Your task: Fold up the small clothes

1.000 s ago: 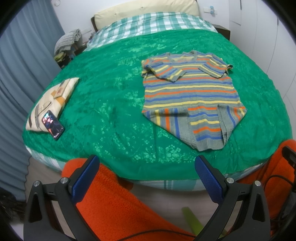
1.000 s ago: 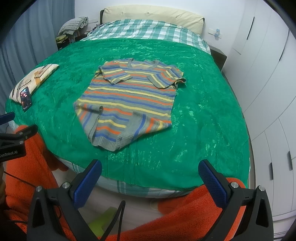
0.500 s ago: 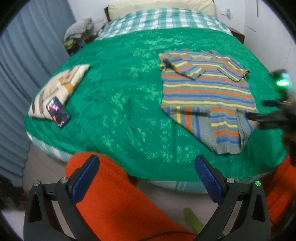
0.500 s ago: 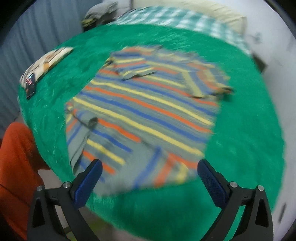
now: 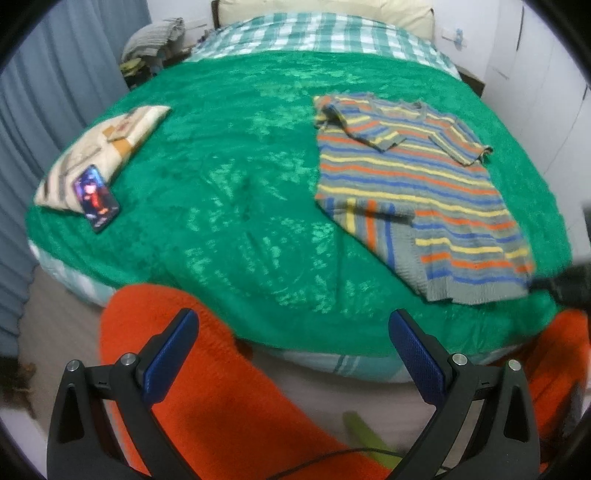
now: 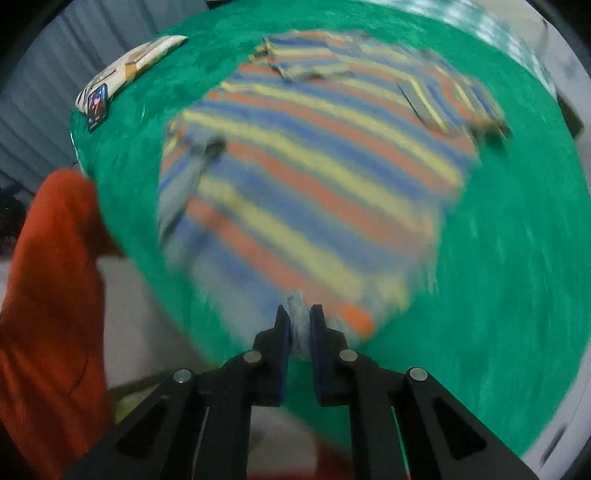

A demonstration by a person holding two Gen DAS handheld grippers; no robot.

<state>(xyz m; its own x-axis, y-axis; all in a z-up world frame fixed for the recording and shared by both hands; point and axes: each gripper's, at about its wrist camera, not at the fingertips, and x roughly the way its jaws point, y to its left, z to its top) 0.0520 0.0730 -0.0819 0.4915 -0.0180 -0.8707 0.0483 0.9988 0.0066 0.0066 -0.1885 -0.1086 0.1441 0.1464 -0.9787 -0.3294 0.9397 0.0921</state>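
A striped knit sweater (image 5: 410, 177) in grey, blue, orange and yellow lies flat on the green bedspread (image 5: 229, 192), sleeves folded in over the chest. My left gripper (image 5: 291, 354) is open and empty, held off the near edge of the bed over an orange sleeve. My right gripper (image 6: 298, 325) is shut on the sweater's (image 6: 314, 177) near hem; a grey fold of knit sits between the jaws. The right wrist view is motion-blurred. The right gripper's black tip (image 5: 565, 284) shows at the sweater's near right corner in the left wrist view.
A patterned cushion (image 5: 99, 155) with a phone (image 5: 96, 197) on its near end lies at the bed's left edge. Plaid bedding (image 5: 317, 33) and a headboard are at the far end. Grey curtains (image 5: 44, 92) hang left. White wardrobe doors stand right.
My right gripper has moved in from beyond the bed edge to the sweater's near hem and shut on it. My left gripper stayed open and shifted slightly left.
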